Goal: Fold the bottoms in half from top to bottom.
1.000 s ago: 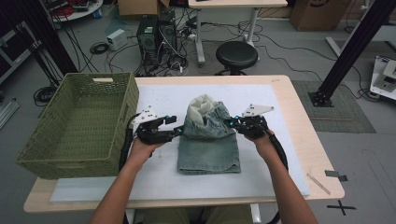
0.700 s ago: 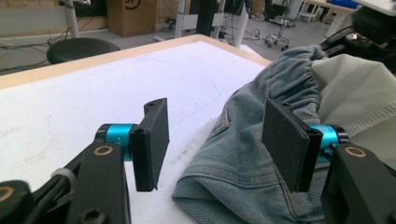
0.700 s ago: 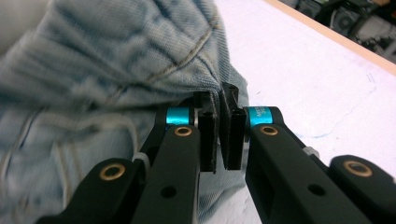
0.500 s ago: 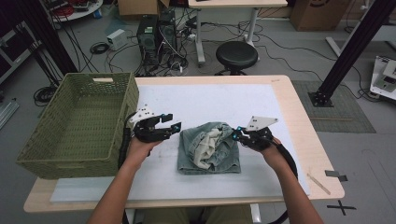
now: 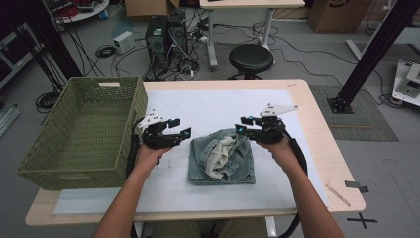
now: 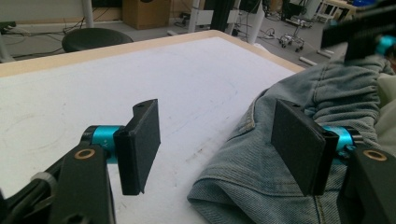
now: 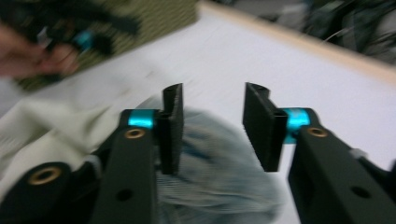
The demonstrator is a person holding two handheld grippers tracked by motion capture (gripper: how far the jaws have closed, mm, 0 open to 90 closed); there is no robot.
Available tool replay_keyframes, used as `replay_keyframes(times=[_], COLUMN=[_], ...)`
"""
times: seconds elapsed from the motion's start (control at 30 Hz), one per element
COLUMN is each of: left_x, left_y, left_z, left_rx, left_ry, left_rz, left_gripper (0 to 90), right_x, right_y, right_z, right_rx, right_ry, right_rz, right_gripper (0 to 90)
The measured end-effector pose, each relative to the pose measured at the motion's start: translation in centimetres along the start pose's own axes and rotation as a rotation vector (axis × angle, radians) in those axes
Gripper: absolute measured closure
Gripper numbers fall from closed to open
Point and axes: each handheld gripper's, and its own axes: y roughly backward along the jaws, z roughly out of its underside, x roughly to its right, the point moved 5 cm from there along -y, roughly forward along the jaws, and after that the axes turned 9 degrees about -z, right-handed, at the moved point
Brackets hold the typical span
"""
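With the denim shorts [image 5: 222,161] folded in the middle of the table, both the left gripper [image 5: 184,134] and the right gripper [image 5: 239,127] stand wide open and empty, so each should grasp an outer fold edge firmly before lifting toward the basket [image 5: 79,131] at the left.

Both forearms rise from the bottom edge of the high view and spread toward mid-frame. The left claw [image 5: 184,133] sits left of center, its jaws spread wide and pointing right. The right claw [image 5: 239,127] sits right of center, jaws parted with nothing between them, pointing left. Both hands grip from below.
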Motion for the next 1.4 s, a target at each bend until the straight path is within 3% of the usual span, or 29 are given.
replay_keyframes(times=[0.1,0.27,0.47,0.7,0.9,0.97,1.03,1.1,1.23,1.4], left_x=[-0.1,0.0,0.1,0.6,2.5,3.1,3.8,4.4,5.5,6.5], left_y=[0.1,-0.1,-0.2,-0.6,-1.5,-1.8,-2.2,-2.5,-3.3,-4.0], left_z=[0.0,0.0,0.0,0.0,0.0,0.1,0.2,0.2,0.7,1.6], left_rx=[-0.001,-0.004,-0.006,-0.010,-0.020,-0.033,-0.040,-0.053,-0.089,-0.161], left_ry=[0.003,-0.002,0.001,0.012,-0.011,-0.014,-0.024,-0.034,-0.043,-0.078], left_rz=[-0.001,-0.002,-0.007,0.002,0.041,0.056,0.070,0.086,0.112,0.124], left_gripper=[33.4,33.4,32.0,28.1,26.2,26.2,26.1,26.2,26.2,26.2], right_x=[-1.1,-1.8,-2.2,-3.3,-4.1,-4.2,-4.0,-3.5,-2.6,-2.0], right_y=[-0.8,-1.0,-1.3,-2.4,-3.6,-3.5,-2.8,-1.5,0.6,1.4], right_z=[1.1,3.8,5.5,6.6,6.5,6.5,6.3,5.9,5.7,5.4], right_rx=[-0.080,-0.183,-0.189,-0.240,-0.223,-0.212,-0.176,-0.097,-0.022,0.028], right_ry=[0.022,0.030,0.047,0.078,0.088,0.094,0.081,0.045,0.029,0.019], right_rz=[-0.078,-0.135,-0.142,-0.147,-0.115,-0.088,-0.069,-0.072,-0.017,0.047], right_gripper=[68.7,66.7,66.6,65.3,63.1,57.1,50.5,43.7,39.8,39.0])
